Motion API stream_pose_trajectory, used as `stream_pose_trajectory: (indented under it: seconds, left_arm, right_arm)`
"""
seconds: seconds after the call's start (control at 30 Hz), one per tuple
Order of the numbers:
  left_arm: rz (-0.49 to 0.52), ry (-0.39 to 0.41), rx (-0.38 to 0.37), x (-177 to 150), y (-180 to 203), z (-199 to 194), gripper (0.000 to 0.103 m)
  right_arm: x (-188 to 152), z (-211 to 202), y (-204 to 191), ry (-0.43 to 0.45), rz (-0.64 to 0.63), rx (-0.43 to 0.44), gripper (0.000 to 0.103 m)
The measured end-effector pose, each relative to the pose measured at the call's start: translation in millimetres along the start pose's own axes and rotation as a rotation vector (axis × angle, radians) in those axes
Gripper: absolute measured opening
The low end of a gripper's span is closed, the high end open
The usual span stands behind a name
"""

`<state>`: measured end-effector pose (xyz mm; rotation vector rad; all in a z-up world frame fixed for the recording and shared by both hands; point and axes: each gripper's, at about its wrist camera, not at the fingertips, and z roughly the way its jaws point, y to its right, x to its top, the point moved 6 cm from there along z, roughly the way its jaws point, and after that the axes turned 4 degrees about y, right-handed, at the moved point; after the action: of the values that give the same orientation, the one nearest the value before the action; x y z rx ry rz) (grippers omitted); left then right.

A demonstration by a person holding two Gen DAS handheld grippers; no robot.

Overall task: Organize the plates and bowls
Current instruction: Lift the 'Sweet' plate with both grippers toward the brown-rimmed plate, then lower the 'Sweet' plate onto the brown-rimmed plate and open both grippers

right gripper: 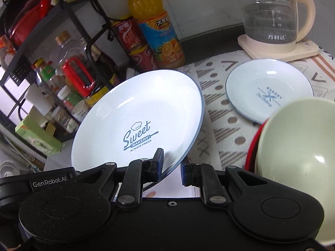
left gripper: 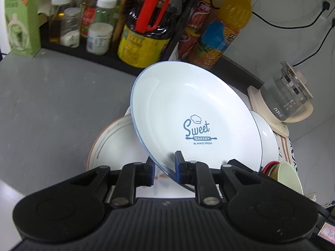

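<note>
In the left wrist view, my left gripper (left gripper: 165,164) is shut on the near rim of a tilted white plate (left gripper: 188,104) with a blue edge and a "Sweet Bakery" print. Under it lies a brown-rimmed plate (left gripper: 111,146), and another white plate (left gripper: 269,138) shows behind it on the right. In the right wrist view, my right gripper (right gripper: 171,165) is shut on the near rim of a like-printed white plate (right gripper: 142,108), held tilted above the counter. A small printed plate (right gripper: 268,90) lies on the patterned cloth (right gripper: 215,104). A pale green bowl (right gripper: 297,146) nests in a red one (right gripper: 251,146).
A rack of bottles and jars (left gripper: 100,25), an orange juice bottle (left gripper: 226,27) and red cans (right gripper: 134,39) line the back. A glass kettle on its cream base (right gripper: 272,21) stands at the back right. The grey counter (left gripper: 52,96) stretches left. A green box (left gripper: 21,21) stands far left.
</note>
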<state>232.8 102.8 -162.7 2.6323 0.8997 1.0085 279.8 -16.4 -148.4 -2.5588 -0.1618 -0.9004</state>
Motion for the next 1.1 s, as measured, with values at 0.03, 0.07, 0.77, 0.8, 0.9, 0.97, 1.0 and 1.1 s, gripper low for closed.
stream_pose_trajectory:
  seconds: [0.03,0.07,0.77,0.8,0.9,0.97,1.0,1.1]
  left_arm:
    - [-0.004,0.001,0.004,-3.7,-1.7,-2.3,0.017]
    - [-0.009,0.001,0.008,-7.5,-3.5,-4.7,0.017]
    - [-0.105,-0.055,0.052,-67.8,-25.6,-19.9,0.018]
    - [-0.107,-0.057,0.053,-69.1,-25.8,-20.4,0.018]
    - [-0.114,-0.063,0.055,-72.2,-26.3,-19.8,0.018]
    - [-0.117,-0.064,0.056,-71.9,-26.7,-19.8,0.018]
    - [-0.114,-0.064,0.058,-71.9,-26.3,-19.9,0.018]
    - [-0.113,-0.071,0.057,-71.3,-26.1,-19.4,0.019]
  right_arm:
    - [-2.4,-2.1,-1.0,-0.003,-0.005,0.003,0.016]
    - [-4.7,-4.2,-1.9,-0.006,-0.01,0.006,0.016]
    - [-52.9,-26.3,2.3,-0.086,-0.072,0.008,0.016]
    - [-54.1,-26.9,3.0,-0.089,-0.073,0.008,0.016]
    - [-56.3,-27.9,4.1,-0.098,-0.078,0.007,0.016]
    - [-57.0,-27.2,4.8,-0.106,-0.076,0.002,0.016]
    - [-57.3,-27.2,5.0,-0.109,-0.075,0.0,0.016]
    - [-57.8,-26.2,5.5,-0.116,-0.072,-0.003,0.016]
